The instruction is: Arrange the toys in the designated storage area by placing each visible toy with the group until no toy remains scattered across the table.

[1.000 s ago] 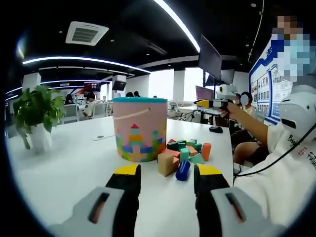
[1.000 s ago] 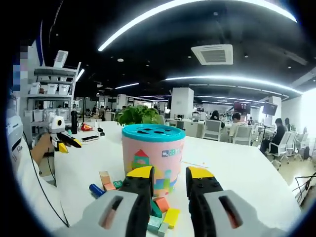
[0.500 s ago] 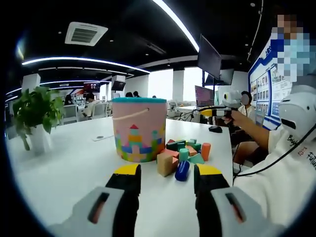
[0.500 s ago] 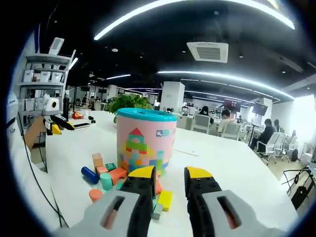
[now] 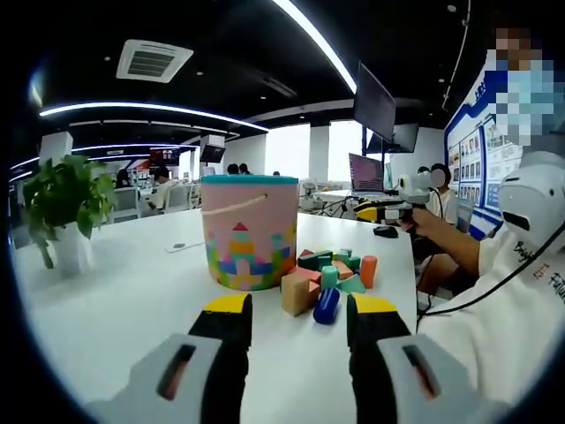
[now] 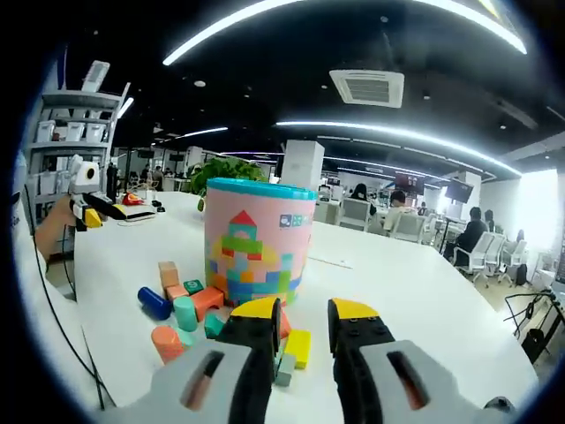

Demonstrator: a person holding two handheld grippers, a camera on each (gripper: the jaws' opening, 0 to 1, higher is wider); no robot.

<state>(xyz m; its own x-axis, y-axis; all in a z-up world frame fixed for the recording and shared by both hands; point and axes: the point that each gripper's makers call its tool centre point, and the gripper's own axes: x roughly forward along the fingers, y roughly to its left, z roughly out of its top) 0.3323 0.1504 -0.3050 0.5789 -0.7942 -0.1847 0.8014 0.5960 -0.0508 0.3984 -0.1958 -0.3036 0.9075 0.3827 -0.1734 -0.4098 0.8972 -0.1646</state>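
**A:** Any writing you can read?

**B:** Not really. In the right gripper view the pink bucket (image 6: 256, 240) has a small teal label beside its block-castle print, too small to read. In the left gripper view, red lettering on the person's white sleeve (image 5: 521, 291) is cut off and illegible.

**A:** Going left to right in the left gripper view?

**B:** A potted plant (image 5: 64, 205) at the left, well apart from the rest. Then one bucket (image 5: 250, 230) with a teal lid, upright on the white table (image 5: 115, 309). Just right of it, the loose blocks: a tan cube (image 5: 297, 292), a blue cylinder (image 5: 326, 305) and an orange cylinder (image 5: 368, 269), with several green and red pieces I can't count reliably. The pile lies just ahead of the left gripper (image 5: 291, 318), whose yellow-tipped jaws stand apart with nothing between them. Farther right, the other gripper (image 5: 375, 210) is held in a hand above the table edge.

**A:** And the right gripper view?

**B:** At far left, a hand holds the other gripper (image 6: 93, 215). Then blocks at the bucket's foot: one blue cylinder (image 6: 154, 302), one teal cylinder (image 6: 185, 313), one orange cylinder (image 6: 165, 342), and a yellow block (image 6: 297, 347) between the jaws' tips but farther off. The right gripper (image 6: 305, 322) is spread, holding nothing.
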